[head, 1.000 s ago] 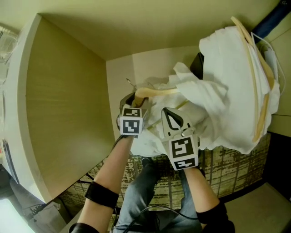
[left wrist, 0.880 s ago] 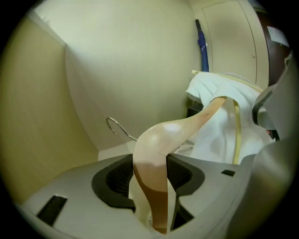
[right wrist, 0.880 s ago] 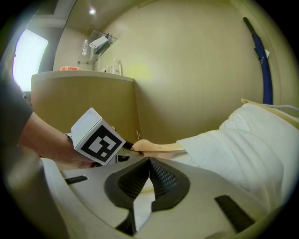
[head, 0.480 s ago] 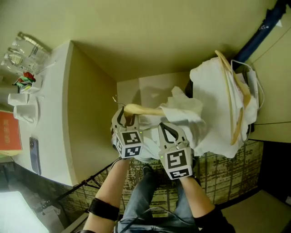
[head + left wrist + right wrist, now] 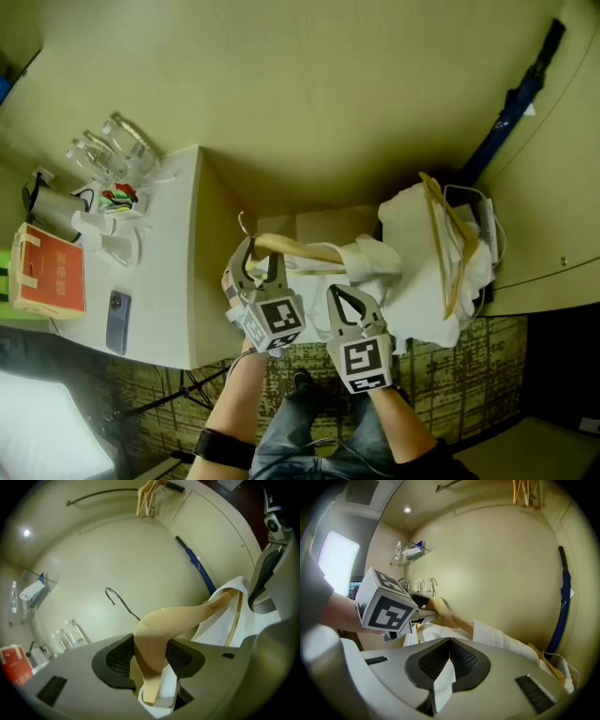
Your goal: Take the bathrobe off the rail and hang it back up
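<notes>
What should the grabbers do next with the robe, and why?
Probably lift the hanger higher toward the rail: the left gripper clamps the hanger, its hook hangs free, the right gripper pinches the bathrobe, and the rail sits well above.

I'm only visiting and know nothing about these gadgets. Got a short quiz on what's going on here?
1. True or false: the left gripper is clamped on a wooden hanger.
2. What is pinched in the right gripper? A) a phone B) white cloth of the bathrobe C) nothing
3. Fill in: leaning in the far corner is a folded blue ____.
Key: 1 true; 2 B; 3 umbrella.
</notes>
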Demonstrator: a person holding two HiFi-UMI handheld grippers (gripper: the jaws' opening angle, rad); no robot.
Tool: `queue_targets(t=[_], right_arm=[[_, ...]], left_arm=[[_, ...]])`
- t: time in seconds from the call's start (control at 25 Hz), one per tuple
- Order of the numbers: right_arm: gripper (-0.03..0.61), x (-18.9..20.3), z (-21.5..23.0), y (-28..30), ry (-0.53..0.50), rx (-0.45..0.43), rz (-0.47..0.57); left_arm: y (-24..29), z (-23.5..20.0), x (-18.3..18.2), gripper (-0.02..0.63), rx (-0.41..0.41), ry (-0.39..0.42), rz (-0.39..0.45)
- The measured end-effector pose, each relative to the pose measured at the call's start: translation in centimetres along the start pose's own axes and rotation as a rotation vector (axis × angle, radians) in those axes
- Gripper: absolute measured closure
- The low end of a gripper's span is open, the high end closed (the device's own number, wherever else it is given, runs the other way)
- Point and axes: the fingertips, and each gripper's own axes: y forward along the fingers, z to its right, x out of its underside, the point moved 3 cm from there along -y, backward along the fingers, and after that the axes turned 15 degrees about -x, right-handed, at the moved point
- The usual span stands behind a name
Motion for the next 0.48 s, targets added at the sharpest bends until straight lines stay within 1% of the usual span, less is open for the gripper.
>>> queue_targets(t=[0.12, 0.2, 0.36, 0.48], right_arm=[[0.557, -4.3, 0.0, -1.7, -0.046, 0.012, 0.039], [0.557, -7.5, 0.1, -2.8, -0.082, 0.024, 0.069], [0.557, -13.4, 0.5, -4.9, -0.151, 0.055, 0.122], [0.557, -17.3, 0.7, -6.8, -0.196, 0.084, 0.156]], left_arm=[[-0.4, -3.2, -6.2, 0.408, -0.059, -0.008, 0.073], [-0.6, -5.0, -9.7, 0.408, -0.087, 0.008, 0.130], [-1.1, -8.4, -16.4, 0.408, -0.126, 0.055, 0.243], [-1.4, -10.9, -20.9, 0.408, -0.149, 0.046, 0.315]])
